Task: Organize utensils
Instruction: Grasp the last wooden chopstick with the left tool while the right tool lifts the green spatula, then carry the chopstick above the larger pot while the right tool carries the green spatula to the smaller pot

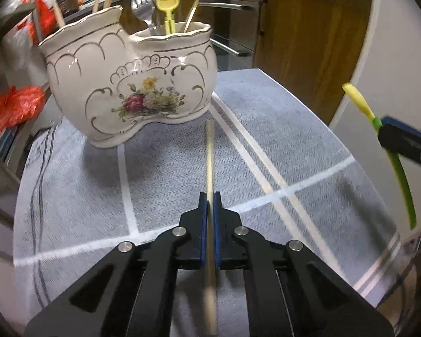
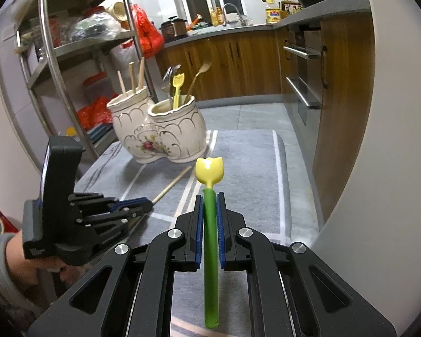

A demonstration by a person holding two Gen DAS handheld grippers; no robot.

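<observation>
Both claws are loaded: the left claw [image 1: 209, 196] is clenched on a thin pale wooden chopstick [image 1: 209, 151], the right claw [image 2: 209, 199] pinches a green-handled plastic utensil with a yellow tulip-shaped head [image 2: 210, 219]. Both items hang over the grey striped mat [image 1: 168, 163], just short of the white floral two-pocket ceramic holder [image 1: 132, 84]. Risk: the chopstick sticks out long, so a slight tilt could clip the holder's rim and miss its pocket. The pocket insides are hidden, and motion blur smears the chopstick tip.

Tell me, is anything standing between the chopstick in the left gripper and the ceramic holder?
Nothing visible does. The chopstick, clamped in the left gripper, points over bare grey mat toward the ceramic holder. The right gripper with its tulip spoon is off to the side.
</observation>
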